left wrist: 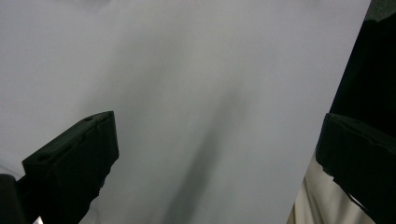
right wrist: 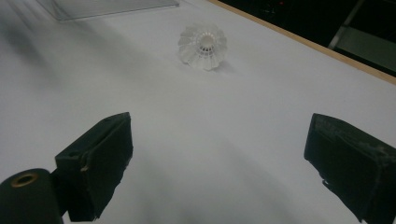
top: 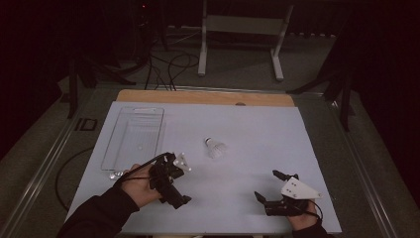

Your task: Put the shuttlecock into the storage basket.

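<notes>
A white shuttlecock point(top: 215, 147) lies on its side near the middle of the pale blue table cover point(top: 257, 129), untouched by either tool. In the right gripper view it sits ahead of the jaws and a little to their left, its feather skirt turned toward the camera point(right wrist: 202, 46).

The right gripper point(top: 270, 186) is held low near the front edge of the table, at the right, with the grey three-cornered plate on top. Its jaws stand wide apart with nothing but bare cover between them, and the same wide gap shows in its own view point(right wrist: 219, 158). It is well apart from the shuttlecock.

The left gripper point(top: 168, 176) is in the person's left hand point(top: 141, 186) at the front left, turned so that its body points down and toward the near edge. In its own view point(left wrist: 217, 149) the two black jaws are spread apart over plain cover, holding nothing.

A clear plastic tray point(top: 133, 136) lies at the left of the table, beyond the left gripper. Just beside that gripper are some small pale pieces point(top: 182, 161), possibly part of the tool itself; the high view is too dim to tell
</notes>
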`<state>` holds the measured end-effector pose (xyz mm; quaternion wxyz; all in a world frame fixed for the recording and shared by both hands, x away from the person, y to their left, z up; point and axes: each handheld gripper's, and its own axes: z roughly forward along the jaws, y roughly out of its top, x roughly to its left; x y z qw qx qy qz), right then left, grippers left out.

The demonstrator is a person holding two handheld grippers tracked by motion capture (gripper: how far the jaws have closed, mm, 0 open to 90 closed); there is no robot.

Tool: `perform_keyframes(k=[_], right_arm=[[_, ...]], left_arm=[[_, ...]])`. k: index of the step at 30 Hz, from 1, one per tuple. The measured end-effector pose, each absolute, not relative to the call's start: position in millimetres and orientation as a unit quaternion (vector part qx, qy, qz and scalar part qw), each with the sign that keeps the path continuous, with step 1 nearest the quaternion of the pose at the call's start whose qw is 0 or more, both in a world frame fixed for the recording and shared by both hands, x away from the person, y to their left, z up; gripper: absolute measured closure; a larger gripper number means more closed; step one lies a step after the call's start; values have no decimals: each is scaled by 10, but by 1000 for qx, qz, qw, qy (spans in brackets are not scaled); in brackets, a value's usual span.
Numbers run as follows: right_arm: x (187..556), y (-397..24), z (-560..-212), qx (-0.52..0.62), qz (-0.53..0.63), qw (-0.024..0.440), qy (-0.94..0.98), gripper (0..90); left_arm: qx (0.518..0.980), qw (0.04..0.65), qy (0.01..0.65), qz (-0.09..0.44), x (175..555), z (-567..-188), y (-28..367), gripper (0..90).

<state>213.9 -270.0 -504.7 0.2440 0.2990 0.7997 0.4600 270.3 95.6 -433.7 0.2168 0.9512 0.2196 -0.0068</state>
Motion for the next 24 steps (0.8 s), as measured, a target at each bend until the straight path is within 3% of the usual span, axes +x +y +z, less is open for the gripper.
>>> perform_keyframes(k=[17,24], right_arm=[[2149,-2694,-5060,297,459,238,803,82],[2153,-2698,-5063,298,458,236,803,81]], left_arm=[[947,172,266,-49,3059,-4364,657,0],[945,161,280,-43,3180,-4406,536,0]])
